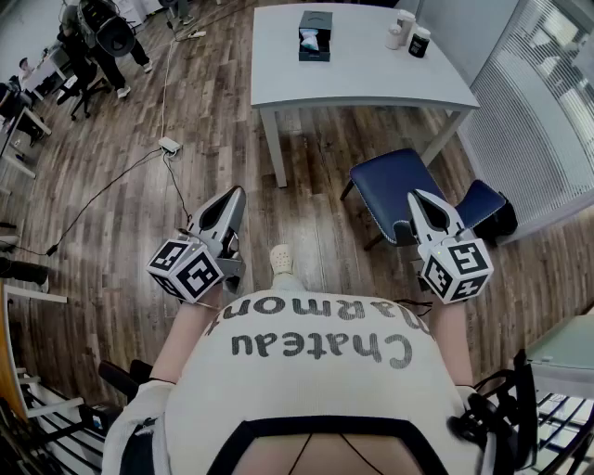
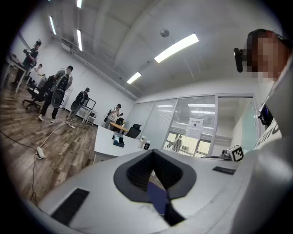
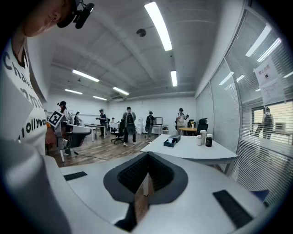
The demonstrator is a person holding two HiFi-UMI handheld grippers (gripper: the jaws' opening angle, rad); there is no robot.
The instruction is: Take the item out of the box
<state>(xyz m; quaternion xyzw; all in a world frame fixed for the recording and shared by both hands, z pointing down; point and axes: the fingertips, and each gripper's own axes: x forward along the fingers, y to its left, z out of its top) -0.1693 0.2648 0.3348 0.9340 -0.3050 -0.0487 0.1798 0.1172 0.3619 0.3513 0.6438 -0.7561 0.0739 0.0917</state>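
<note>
Left gripper [image 1: 235, 197] and right gripper [image 1: 419, 198] are held out in front of the person's chest. Each has its ridged dark jaw pads pressed together, with nothing between them. Ahead, well apart from both, stands a white rectangular table [image 1: 362, 79] with a smooth matte top and square legs. On it sits a dark square box [image 1: 316, 55], open at the top, with a pale blue-and-white item [image 1: 309, 38] still inside. A white cup [image 1: 406, 23] and a dark jar with a white lid [image 1: 419, 43] stand near the box. A blue padded chair [image 1: 385, 186] sits just beside the table. The brown wood-plank floor [image 1: 111, 223] carries a white power strip [image 1: 169, 145] and thin cables. Pale slatted blinds [image 1: 538, 102] line the right-hand wall.
</note>
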